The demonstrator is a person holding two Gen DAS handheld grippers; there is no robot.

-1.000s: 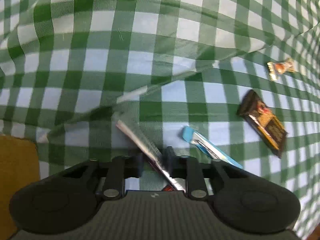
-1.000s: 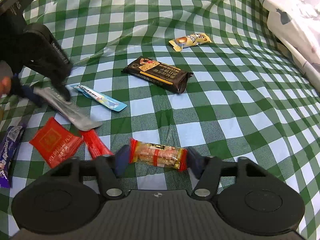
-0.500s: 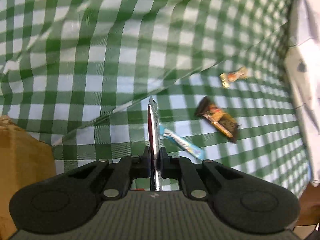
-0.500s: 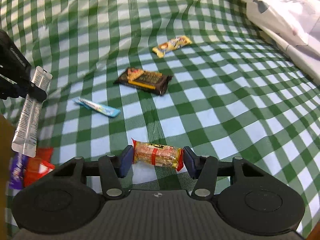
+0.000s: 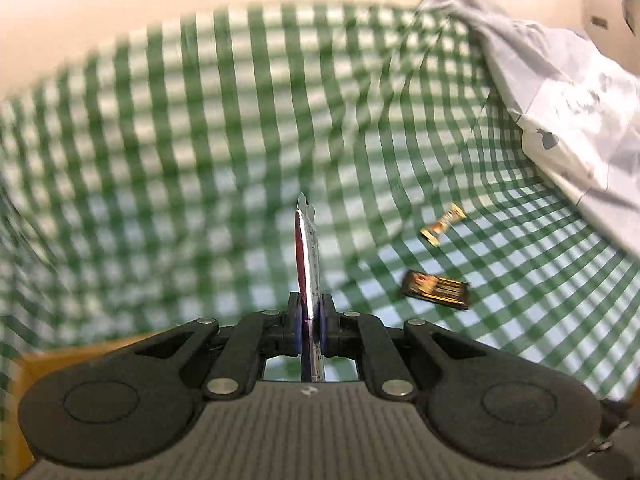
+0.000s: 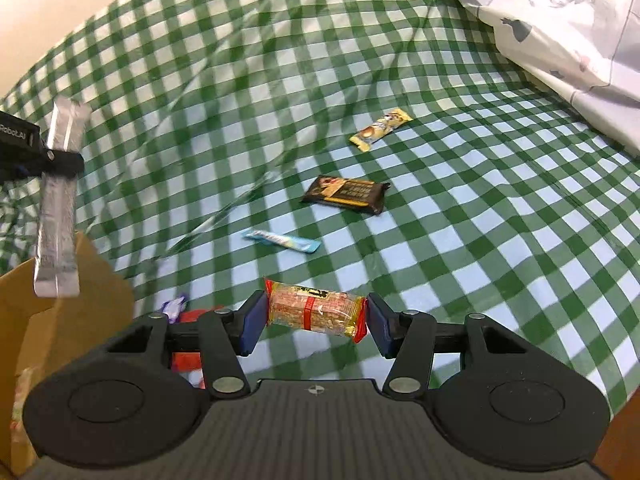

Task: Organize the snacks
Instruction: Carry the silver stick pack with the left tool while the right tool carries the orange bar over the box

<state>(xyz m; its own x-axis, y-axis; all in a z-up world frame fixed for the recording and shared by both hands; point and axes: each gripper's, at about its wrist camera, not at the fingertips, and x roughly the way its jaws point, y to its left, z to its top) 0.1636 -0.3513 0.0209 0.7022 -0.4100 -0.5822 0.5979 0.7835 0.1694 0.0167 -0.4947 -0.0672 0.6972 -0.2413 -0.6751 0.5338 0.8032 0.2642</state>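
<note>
My left gripper (image 5: 309, 314) is shut on a long silver snack stick (image 5: 307, 256), seen edge-on and held in the air. In the right wrist view the same stick (image 6: 58, 216) hangs from the left gripper (image 6: 60, 158) above a cardboard box (image 6: 76, 316). My right gripper (image 6: 316, 320) is shut on a clear peanut-bar packet with red ends (image 6: 316, 312), lifted off the green checked cloth (image 6: 460, 240). On the cloth lie a blue stick packet (image 6: 282, 240), a dark chocolate bar (image 6: 346, 194) and a yellow candy (image 6: 380, 130).
A purple wrapper (image 6: 174, 306) and red packets (image 6: 188, 360) lie beside the box, partly behind my right gripper. A white patterned quilt (image 6: 560, 28) is bunched at the far right. The cloth is wrinkled toward the wall.
Both grippers have risen with their snacks. The left gripper carried the silver stick up and left, over the cardboard box. The right gripper lifted the peanut bar off the cloth.
</note>
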